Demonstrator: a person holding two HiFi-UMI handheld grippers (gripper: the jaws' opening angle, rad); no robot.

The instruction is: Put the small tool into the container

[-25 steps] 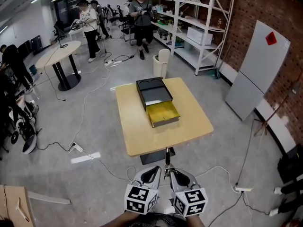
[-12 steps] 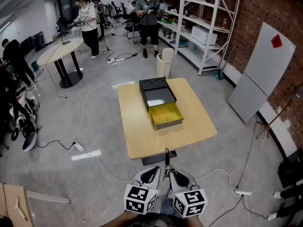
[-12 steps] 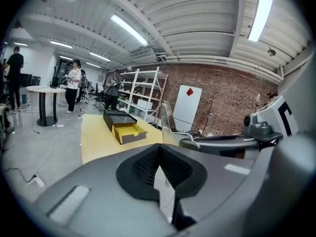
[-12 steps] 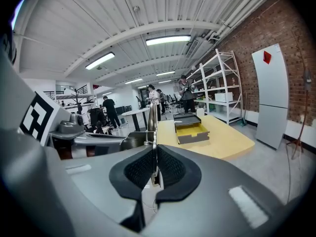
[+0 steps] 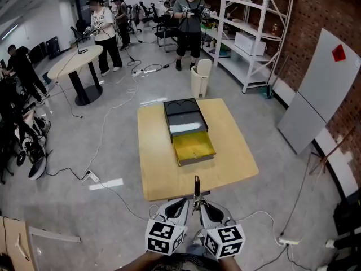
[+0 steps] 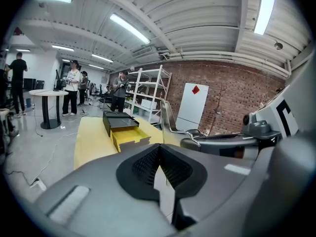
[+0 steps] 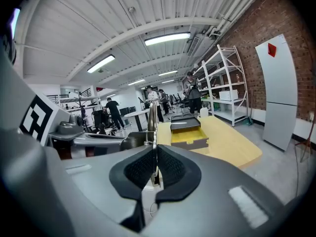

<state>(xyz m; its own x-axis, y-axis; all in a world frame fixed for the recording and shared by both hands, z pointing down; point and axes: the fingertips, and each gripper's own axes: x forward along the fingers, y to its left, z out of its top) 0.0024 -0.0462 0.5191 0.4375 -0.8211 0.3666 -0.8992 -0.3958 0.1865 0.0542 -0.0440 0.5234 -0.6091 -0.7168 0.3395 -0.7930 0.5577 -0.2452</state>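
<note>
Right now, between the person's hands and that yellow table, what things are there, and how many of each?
Grippers: 2, the left gripper shut and empty, the right gripper shut on the tool
Tool: 1
Container: 1, its yellow drawer open
Table: 1
Total: 5

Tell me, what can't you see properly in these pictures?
- Small tool: too thin in the head view to tell its kind.
- Its lower end: hidden inside the right gripper, right gripper view.
- Yellow drawer: its back is covered by the black container, head view.
</note>
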